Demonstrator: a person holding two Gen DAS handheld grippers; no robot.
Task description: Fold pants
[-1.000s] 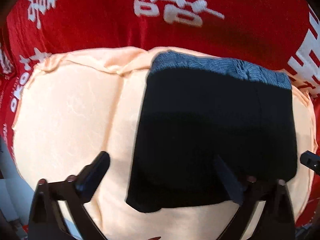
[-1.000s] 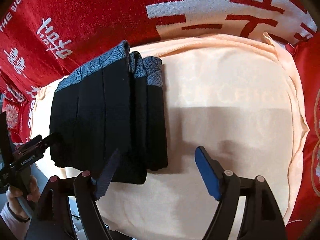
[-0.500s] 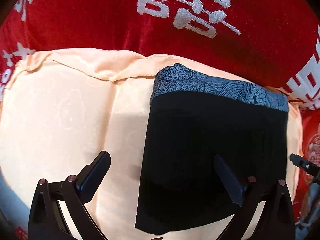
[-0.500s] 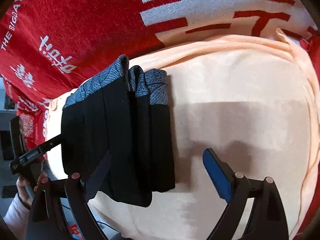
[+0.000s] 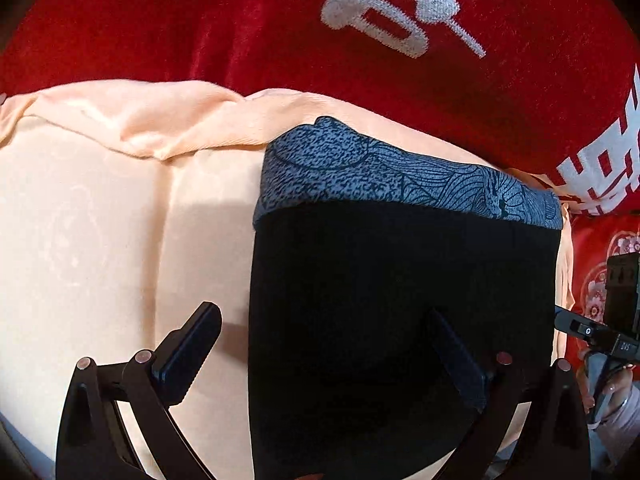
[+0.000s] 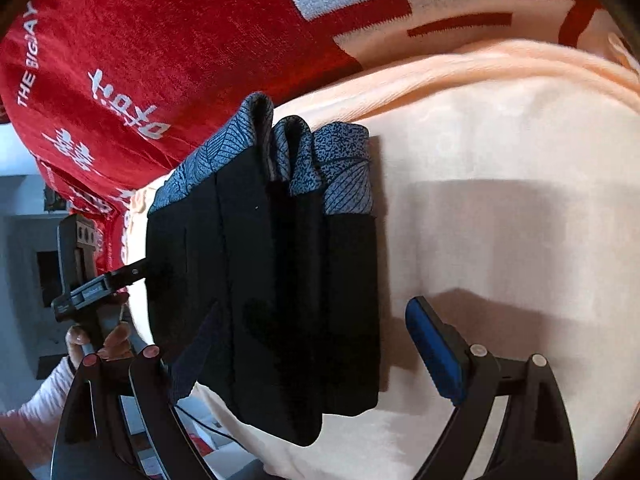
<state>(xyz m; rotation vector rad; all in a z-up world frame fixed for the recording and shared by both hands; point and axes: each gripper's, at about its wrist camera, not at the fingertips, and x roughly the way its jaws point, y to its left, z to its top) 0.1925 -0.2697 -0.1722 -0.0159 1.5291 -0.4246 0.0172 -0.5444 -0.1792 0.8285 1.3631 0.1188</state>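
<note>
The black pants (image 5: 400, 300) with a blue-grey patterned waistband (image 5: 400, 180) lie folded into a compact stack on a peach cloth (image 5: 100, 220). In the right wrist view the stack (image 6: 272, 280) shows several folded layers. My left gripper (image 5: 320, 360) is open and empty, hovering above the pants' near edge. My right gripper (image 6: 316, 352) is open and empty above the stack's near right side. The left gripper also shows in the right wrist view (image 6: 92, 288), at the pants' left edge.
A red blanket with white characters (image 5: 360, 40) lies behind the peach cloth (image 6: 500, 200). The peach cloth's far edge is rumpled (image 5: 160, 120). Floor and furniture show past the left edge (image 6: 28, 240). The right gripper's body shows at the right (image 5: 608, 320).
Both cameras have drawn lower and nearer to the folded pants, which now fill more of each view. The pants have not changed shape. Both grippers stay open.
</note>
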